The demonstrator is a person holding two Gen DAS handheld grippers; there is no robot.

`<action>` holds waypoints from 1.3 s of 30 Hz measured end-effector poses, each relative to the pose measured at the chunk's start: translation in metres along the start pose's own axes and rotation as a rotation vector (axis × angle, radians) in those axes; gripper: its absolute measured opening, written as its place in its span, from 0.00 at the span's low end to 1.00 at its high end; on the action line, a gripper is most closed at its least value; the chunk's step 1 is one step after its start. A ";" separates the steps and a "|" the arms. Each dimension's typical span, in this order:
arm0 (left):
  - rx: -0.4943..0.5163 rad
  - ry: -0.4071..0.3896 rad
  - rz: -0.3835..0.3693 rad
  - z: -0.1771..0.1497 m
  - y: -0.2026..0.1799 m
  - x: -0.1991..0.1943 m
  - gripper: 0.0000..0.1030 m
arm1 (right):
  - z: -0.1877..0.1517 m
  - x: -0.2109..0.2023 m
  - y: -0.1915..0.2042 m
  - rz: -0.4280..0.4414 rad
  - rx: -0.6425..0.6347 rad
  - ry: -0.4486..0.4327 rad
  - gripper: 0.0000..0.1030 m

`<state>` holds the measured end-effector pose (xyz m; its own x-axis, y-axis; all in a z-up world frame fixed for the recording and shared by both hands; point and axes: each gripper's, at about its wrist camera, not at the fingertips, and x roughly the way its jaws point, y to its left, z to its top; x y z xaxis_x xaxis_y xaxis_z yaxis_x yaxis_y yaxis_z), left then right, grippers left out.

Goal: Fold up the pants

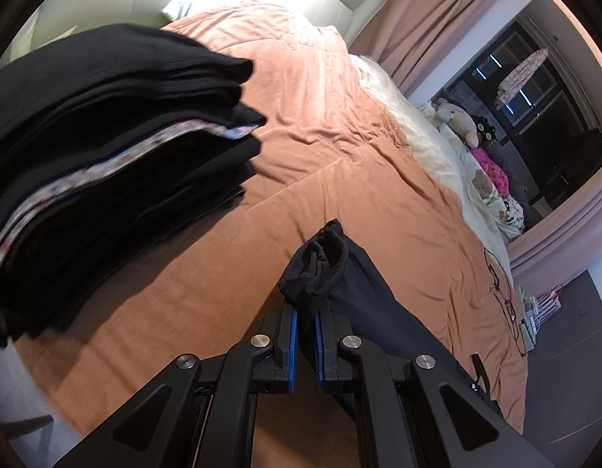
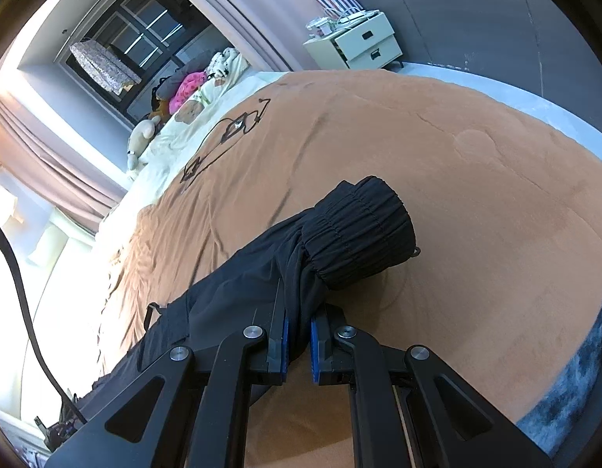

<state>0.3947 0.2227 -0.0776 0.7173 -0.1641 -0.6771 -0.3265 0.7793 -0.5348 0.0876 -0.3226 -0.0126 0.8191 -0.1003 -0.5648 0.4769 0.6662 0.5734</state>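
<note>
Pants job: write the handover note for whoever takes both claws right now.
Left claw: shut on a bunched dark end of the pants.
Right claw: shut on the pants just below the gathered elastic band.
Pants: dark, held between the two claws over the orange blanket; from these views I cannot tell how much rests on it.
Stack of folded dark clothes sits on the blanket to the left.
Done: both ends gripped.
Left: lay the pants flat, fold, probably add to the stack.
</note>
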 end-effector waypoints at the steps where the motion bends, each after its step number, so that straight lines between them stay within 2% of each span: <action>1: -0.002 0.001 0.001 -0.002 0.003 -0.003 0.07 | -0.001 -0.001 -0.001 0.000 0.000 0.004 0.05; 8: -0.017 -0.007 -0.001 -0.013 0.021 -0.022 0.07 | -0.005 -0.013 -0.006 -0.002 -0.007 0.018 0.05; 12: -0.018 0.027 0.008 -0.021 0.032 -0.015 0.08 | -0.009 -0.013 -0.011 -0.013 -0.010 0.024 0.06; 14: -0.029 0.069 0.022 -0.027 0.041 -0.004 0.08 | -0.014 -0.006 -0.016 -0.025 -0.009 0.050 0.08; 16: -0.058 0.109 0.036 -0.034 0.053 0.007 0.09 | -0.021 0.001 -0.019 -0.048 0.000 0.090 0.19; 17: -0.069 0.124 0.035 -0.039 0.057 0.010 0.13 | -0.025 0.003 -0.019 -0.049 -0.006 0.111 0.25; 19: -0.075 0.140 0.038 -0.048 0.063 0.014 0.27 | -0.031 0.003 -0.016 -0.062 -0.031 0.126 0.53; 21: -0.067 0.137 0.042 -0.053 0.064 0.012 0.53 | -0.037 -0.004 -0.011 -0.068 -0.061 0.118 0.63; 25: -0.039 0.131 0.056 -0.063 0.060 0.003 0.65 | -0.043 -0.020 0.000 -0.078 -0.099 0.105 0.64; 26: -0.029 0.132 0.071 -0.065 0.059 0.002 0.71 | -0.043 -0.024 0.004 -0.085 -0.112 0.098 0.65; 28: 0.001 0.136 0.108 -0.072 0.054 0.000 0.78 | -0.046 -0.030 0.011 -0.092 -0.139 0.086 0.81; 29: 0.029 0.139 0.123 -0.075 0.049 -0.002 0.79 | -0.049 -0.032 0.017 -0.100 -0.163 0.075 0.83; 31: 0.074 0.150 0.152 -0.081 0.045 -0.003 0.80 | -0.053 -0.034 0.033 -0.116 -0.236 0.052 0.83; 34: 0.143 0.186 0.177 -0.090 0.028 0.001 0.87 | -0.065 -0.028 0.052 -0.127 -0.314 0.062 0.83; 36: 0.194 0.181 0.194 -0.095 0.017 0.001 0.90 | -0.070 -0.022 0.066 -0.103 -0.356 0.082 0.83; 39: 0.258 0.177 0.210 -0.102 0.005 0.000 0.99 | -0.073 -0.014 0.075 -0.119 -0.406 0.076 0.83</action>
<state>0.3302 0.1647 -0.1315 0.5265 -0.0692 -0.8474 -0.2733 0.9300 -0.2457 0.0885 -0.2177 -0.0048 0.7331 -0.1492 -0.6636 0.3899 0.8916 0.2303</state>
